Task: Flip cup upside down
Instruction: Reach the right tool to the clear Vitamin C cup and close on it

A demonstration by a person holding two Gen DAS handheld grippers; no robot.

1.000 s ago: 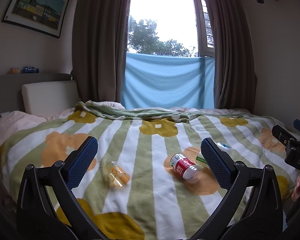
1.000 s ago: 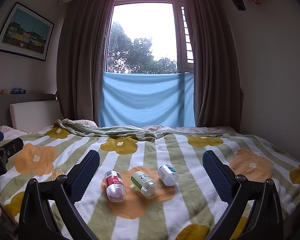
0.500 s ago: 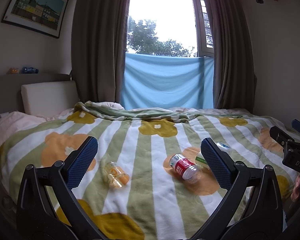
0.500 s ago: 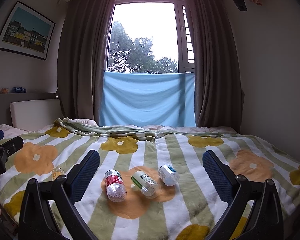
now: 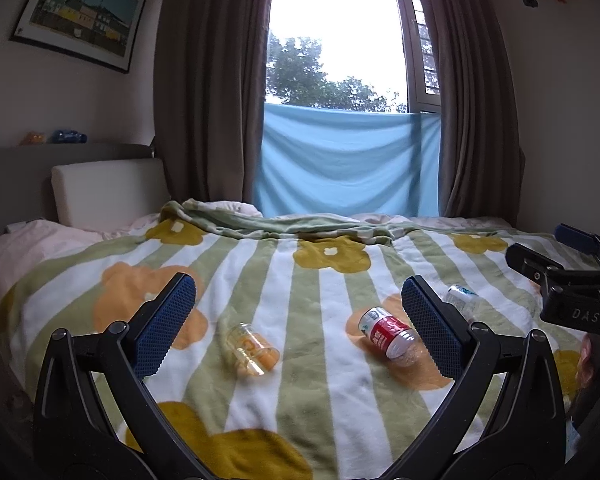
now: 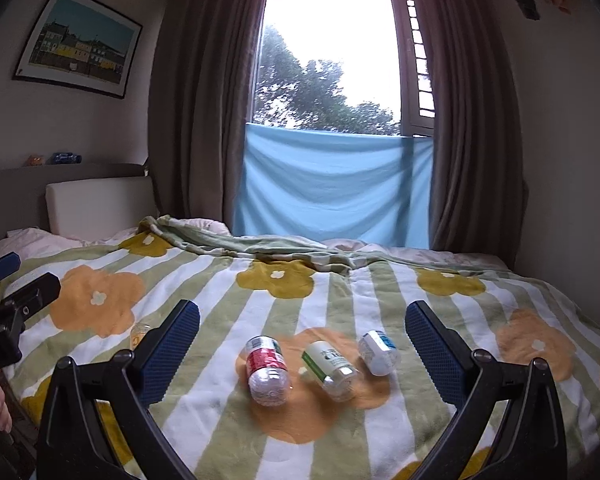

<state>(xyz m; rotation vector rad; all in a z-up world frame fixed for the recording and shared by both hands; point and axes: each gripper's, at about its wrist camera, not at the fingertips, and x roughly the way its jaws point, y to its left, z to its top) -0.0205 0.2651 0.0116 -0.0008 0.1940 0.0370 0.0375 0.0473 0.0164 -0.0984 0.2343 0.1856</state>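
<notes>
Between spread left gripper [image 5: 298, 312] fingers, cup [image 5: 253, 349] on its side, right gripper [image 6: 302, 338] spread too

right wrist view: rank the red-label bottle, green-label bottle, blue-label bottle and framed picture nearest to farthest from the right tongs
1. Red-label clear plastic bottle, lying on the blanket, left of centre between the open right tongs; too close to call against 2.
2. Green-label clear plastic bottle, centre.
3. Blue-label clear plastic bottle, a little farther back, right.
4. Framed townscape picture, far wall, upper left.

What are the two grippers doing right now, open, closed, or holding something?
Left gripper: open, holding nothing, above the striped flower blanket.
Right gripper: open, holding nothing.
</notes>
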